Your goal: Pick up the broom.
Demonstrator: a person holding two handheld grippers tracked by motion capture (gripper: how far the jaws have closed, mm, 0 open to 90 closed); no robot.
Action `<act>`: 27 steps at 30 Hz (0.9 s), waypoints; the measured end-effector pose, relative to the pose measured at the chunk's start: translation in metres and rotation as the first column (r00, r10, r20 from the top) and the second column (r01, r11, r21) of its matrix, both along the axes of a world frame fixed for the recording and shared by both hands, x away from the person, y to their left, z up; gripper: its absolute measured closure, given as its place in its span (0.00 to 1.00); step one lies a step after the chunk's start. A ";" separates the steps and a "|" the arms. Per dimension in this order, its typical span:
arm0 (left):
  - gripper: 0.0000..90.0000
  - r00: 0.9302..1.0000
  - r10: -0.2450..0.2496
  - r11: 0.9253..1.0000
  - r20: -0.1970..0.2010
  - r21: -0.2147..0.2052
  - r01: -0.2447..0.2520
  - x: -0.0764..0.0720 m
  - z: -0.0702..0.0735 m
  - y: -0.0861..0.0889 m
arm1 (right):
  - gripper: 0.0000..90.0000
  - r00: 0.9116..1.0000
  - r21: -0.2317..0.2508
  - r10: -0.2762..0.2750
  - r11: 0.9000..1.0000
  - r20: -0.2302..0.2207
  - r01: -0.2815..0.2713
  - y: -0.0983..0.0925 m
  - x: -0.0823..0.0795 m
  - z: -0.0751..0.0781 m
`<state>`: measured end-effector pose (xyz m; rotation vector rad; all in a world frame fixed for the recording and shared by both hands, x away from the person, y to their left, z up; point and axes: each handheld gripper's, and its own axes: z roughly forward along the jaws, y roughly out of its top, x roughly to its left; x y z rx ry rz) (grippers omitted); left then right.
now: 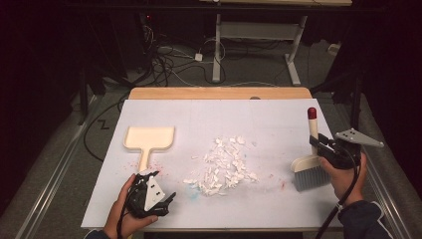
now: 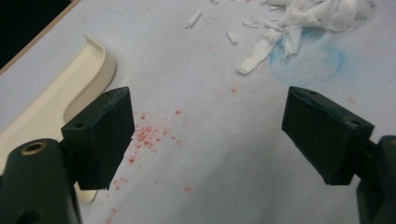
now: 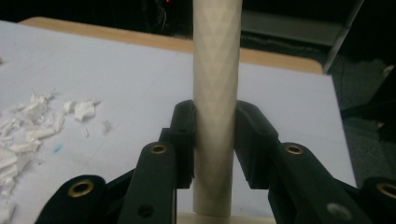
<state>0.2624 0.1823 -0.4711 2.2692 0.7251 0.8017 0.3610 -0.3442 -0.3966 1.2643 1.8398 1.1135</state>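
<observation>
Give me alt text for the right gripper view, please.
The right tool is shut on a cream brush handle standing upright between its black jaws. Beyond lies a white table cover with torn white paper scraps at left.

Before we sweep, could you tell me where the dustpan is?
In the high view, the dustpan lies at the table's left, just beyond the left gripper, left of the paper scraps.
</observation>
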 end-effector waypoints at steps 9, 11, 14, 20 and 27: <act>0.18 1.000 0.001 0.999 0.005 -0.044 -0.001 0.000 0.005 -0.001 | 0.79 0.991 0.005 0.036 0.999 0.128 -0.037 0.011 -0.015 0.019; 0.18 1.000 -0.003 0.998 0.007 -0.063 0.003 0.001 0.008 -0.003 | 0.79 0.987 -0.015 0.056 0.998 0.153 -0.055 0.015 -0.020 0.026; 0.18 1.000 -0.013 0.994 0.010 -0.104 0.014 0.004 0.014 -0.008 | 0.79 0.982 0.005 0.073 0.997 0.174 -0.075 0.018 -0.025 0.037; 0.19 0.997 -0.067 0.981 0.036 -0.179 0.072 0.016 0.037 -0.036 | 0.79 0.972 0.019 0.112 0.993 0.205 -0.118 0.034 -0.032 0.053; 0.24 0.983 -0.167 0.931 0.072 -0.318 0.181 0.029 0.065 -0.093 | 0.79 0.949 -0.013 0.196 0.980 0.248 -0.199 0.068 -0.047 0.068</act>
